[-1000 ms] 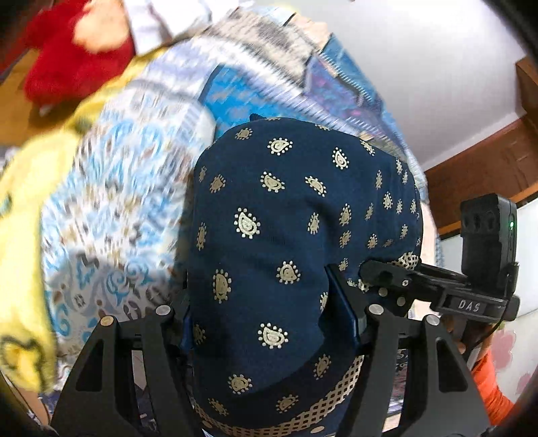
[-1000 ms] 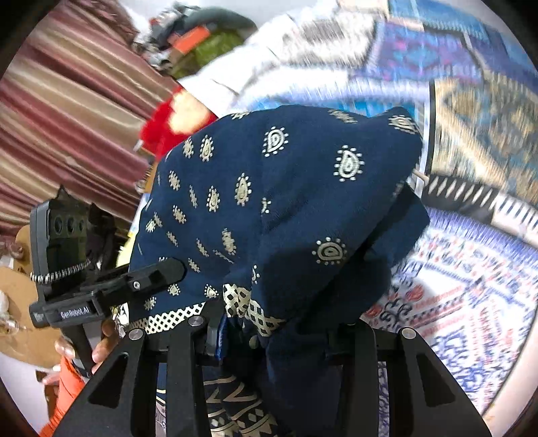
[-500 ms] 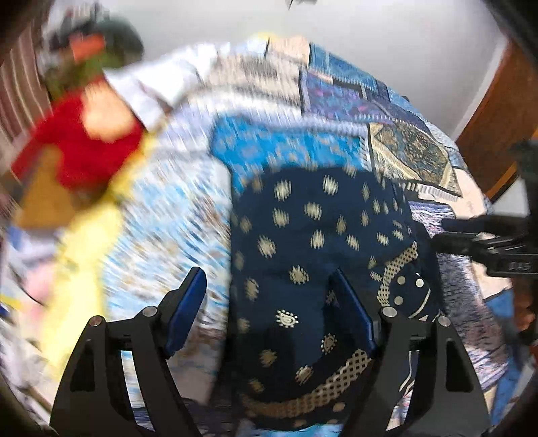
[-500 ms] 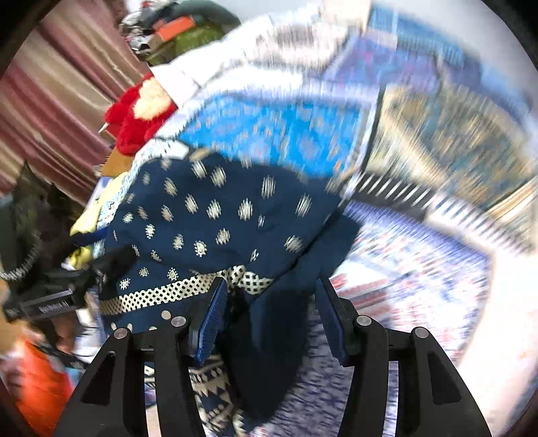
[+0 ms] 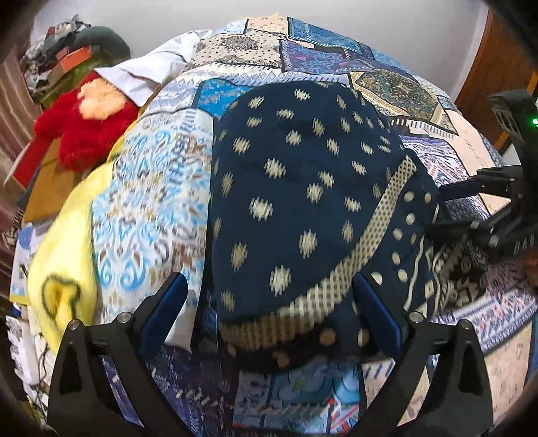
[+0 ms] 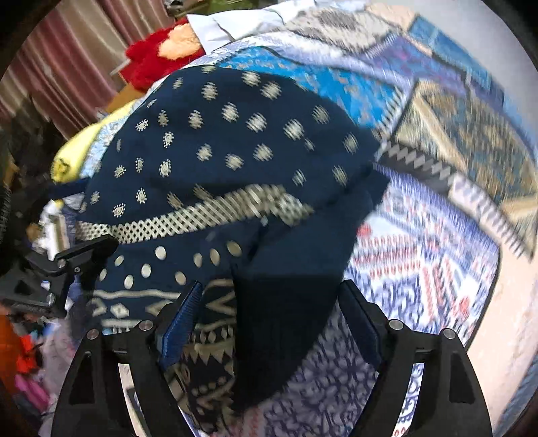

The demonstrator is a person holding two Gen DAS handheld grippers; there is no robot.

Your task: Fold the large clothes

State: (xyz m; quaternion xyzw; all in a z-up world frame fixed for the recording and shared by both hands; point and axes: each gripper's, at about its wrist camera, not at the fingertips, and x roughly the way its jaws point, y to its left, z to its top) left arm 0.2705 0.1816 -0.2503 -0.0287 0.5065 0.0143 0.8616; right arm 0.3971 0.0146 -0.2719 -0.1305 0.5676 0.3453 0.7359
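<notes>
This is a bedroom in a home. A bed [image 5: 336, 57] fills most of both views, covered by a patchwork quilt in blue, cream and purple prints, with a red plush toy [image 5: 84, 131] and a yellow cloth [image 5: 64, 255] at its left edge. In the upper left of the left wrist view a heap of clothes [image 5: 60, 50] sits against a plain white wall [image 5: 403, 20], and striped curtains [image 6: 67, 67] hang in the upper left of the right wrist view.
</notes>
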